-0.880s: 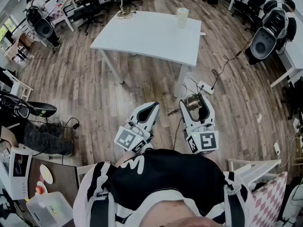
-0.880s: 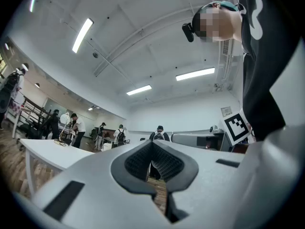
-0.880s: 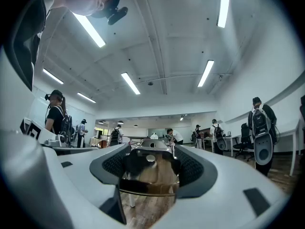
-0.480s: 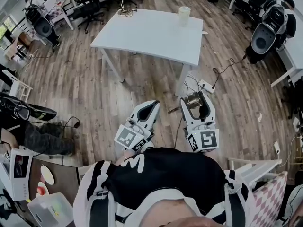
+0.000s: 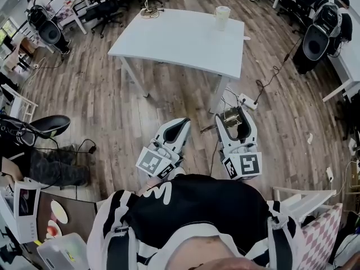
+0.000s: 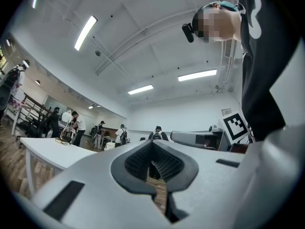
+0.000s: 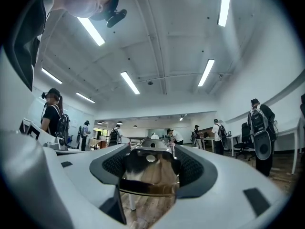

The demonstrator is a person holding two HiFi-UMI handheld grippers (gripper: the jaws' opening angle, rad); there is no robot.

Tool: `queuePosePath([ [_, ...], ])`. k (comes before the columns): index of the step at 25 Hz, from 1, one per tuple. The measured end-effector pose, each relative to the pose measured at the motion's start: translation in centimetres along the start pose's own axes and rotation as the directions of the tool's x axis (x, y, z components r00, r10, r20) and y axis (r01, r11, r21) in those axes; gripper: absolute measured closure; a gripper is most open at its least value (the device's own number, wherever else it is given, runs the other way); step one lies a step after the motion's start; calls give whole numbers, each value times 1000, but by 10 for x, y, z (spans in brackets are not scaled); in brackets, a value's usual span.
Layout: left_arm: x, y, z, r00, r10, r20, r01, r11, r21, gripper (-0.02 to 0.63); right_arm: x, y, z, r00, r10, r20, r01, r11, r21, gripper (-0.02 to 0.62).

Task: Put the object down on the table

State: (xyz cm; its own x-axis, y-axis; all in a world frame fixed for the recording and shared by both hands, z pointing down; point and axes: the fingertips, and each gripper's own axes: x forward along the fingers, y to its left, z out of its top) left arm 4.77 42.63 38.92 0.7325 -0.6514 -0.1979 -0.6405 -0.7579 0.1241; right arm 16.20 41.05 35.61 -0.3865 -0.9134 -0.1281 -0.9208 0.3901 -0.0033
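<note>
My right gripper (image 5: pixel 233 116) is shut on a small clear glass object with a metal top (image 5: pixel 229 122), held above the wooden floor in front of my body. In the right gripper view the glass object (image 7: pixel 151 178) fills the gap between the ribbed pads (image 7: pixel 114 165) of the right gripper (image 7: pixel 150 157). The left gripper (image 5: pixel 183 124) sits beside it to the left, shut and empty; in its own view the left gripper (image 6: pixel 152 145) has its tips touching. The white table (image 5: pixel 169 44) stands a few steps ahead.
A pale cup (image 5: pixel 222 17) stands at the table's far right and a desk lamp (image 5: pixel 144 1) at its far left. A power strip with cables (image 5: pixel 246 101) lies on the floor by the table leg. Office chairs and other people surround the area.
Both grippers keep their places and the right one still holds the glass object. The head view has shifted only slightly toward the table.
</note>
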Motion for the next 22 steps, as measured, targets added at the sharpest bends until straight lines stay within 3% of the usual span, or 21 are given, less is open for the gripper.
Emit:
queuePosePath([
  [7,0,30,-2,1000,9,2,-9,1000,4,601,29,3,-9,1000,-7,11,7,1000,25,285],
  [17,-19,75,2,1000,20,4,-20,1000,-2,601,72,41,-15,999,28,33,-29,999,33,285],
  [22,-22,81,-4,1000,12,5,-12,1000,-27,601,79,50,-27,999,34,0,-34,999,41,285],
])
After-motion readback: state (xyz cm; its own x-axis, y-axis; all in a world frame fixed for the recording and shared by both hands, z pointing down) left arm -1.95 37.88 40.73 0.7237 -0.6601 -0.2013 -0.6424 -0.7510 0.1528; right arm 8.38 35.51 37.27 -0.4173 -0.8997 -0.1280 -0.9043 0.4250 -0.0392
